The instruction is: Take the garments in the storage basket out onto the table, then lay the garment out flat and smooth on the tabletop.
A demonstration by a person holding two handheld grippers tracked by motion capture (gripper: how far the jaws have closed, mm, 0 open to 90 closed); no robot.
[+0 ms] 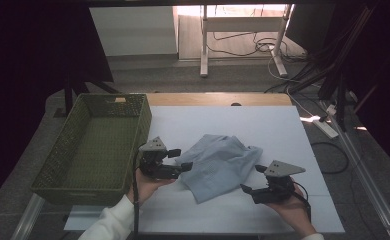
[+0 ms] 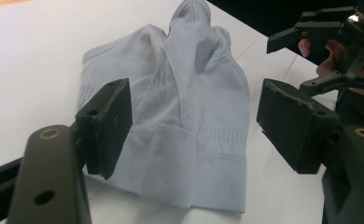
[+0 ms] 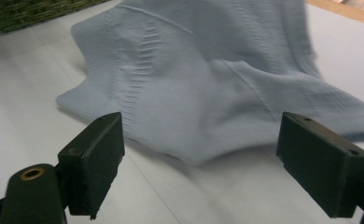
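So there's a pale blue knit garment point(image 1: 222, 165) lying crumpled in the middle of the white tabletop point(image 1: 283, 135), bunched up with a ridge running through it rather than spread flat. Looks like the ribbed hem end is pointing toward the person, which you can see nicely from the left gripper view.

The left gripper point(image 1: 183, 161) sits just at the garment's left edge, jaws apart, nothing between them. Its camera looks straight along the fabric, so I'd guess it's lined up to pinch that near hem corner. The right gripper point(image 1: 252, 179) is on the other side, near the lower right edge of the cloth, jaws also standing wide with nothing clamped. From its own view the fabric's edge is right ahead, just past the jaws, not touching them as far as I can tell.

Having one gripper on each side makes sense to me: floppy cloth needs two grab points or it just drags.

The green woven basket point(image 1: 63, 160) sits to the left of the sheet, beside the left hand. My guess is the garment ends up there, folded or not. Nothing's in the basket.
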